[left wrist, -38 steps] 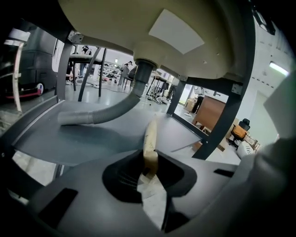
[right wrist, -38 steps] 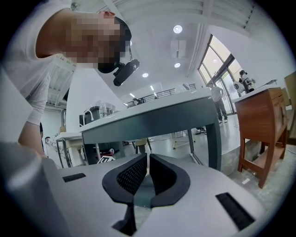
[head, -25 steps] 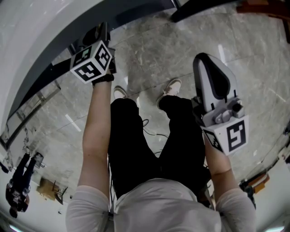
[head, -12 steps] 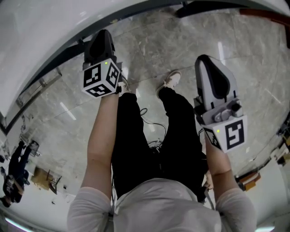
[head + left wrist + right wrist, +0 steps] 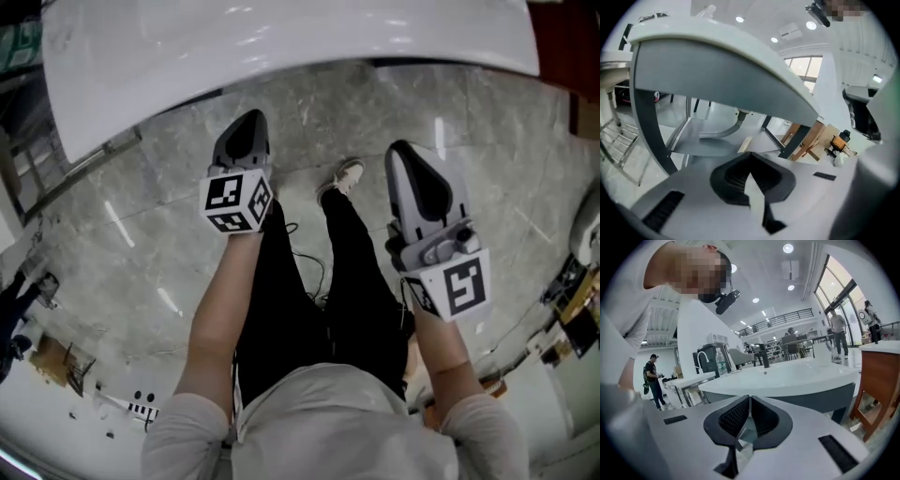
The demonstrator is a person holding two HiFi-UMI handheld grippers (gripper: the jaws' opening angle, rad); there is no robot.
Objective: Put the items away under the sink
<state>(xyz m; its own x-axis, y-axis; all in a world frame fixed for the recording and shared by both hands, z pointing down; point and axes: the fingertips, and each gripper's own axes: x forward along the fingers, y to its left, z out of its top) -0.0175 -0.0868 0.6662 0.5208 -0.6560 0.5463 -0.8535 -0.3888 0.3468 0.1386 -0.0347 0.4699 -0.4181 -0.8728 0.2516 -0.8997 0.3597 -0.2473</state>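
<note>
Left gripper (image 5: 242, 141): jaws together, tips meeting, nothing between them. Right gripper (image 5: 415, 173): the same, closed up and empty. Both are held out in front of the body, pointing toward the sink, over the grey marbled floor (image 5: 525, 187).

Outward from the left gripper: the white oval sink top with grey underside (image 5: 722, 70) is overhead. Beneath it are a flat grey metal shelf (image 5: 703, 143) and a curved grey drain pipe (image 5: 726, 132). A pale flat strip (image 5: 744, 143) lies at the shelf edge; cannot tell what it is.

Task's items: none in either gripper and none identifiable in any view. The shelf looks like the storage spot.

Risks (judgement):
- The left gripper is low under the overhang, so lifting it could knock the sink's underside.
- With the jaws closed, nothing can be gripped until they part.
- Anything reaching for the shelf could catch on the drain pipe.

Counts:
- grippers: 2
- shelf: 1
- drain pipe: 1
- clear plastic bottle (image 5: 720, 363) in the right gripper view: 1
- items to stow seen: 0
</note>
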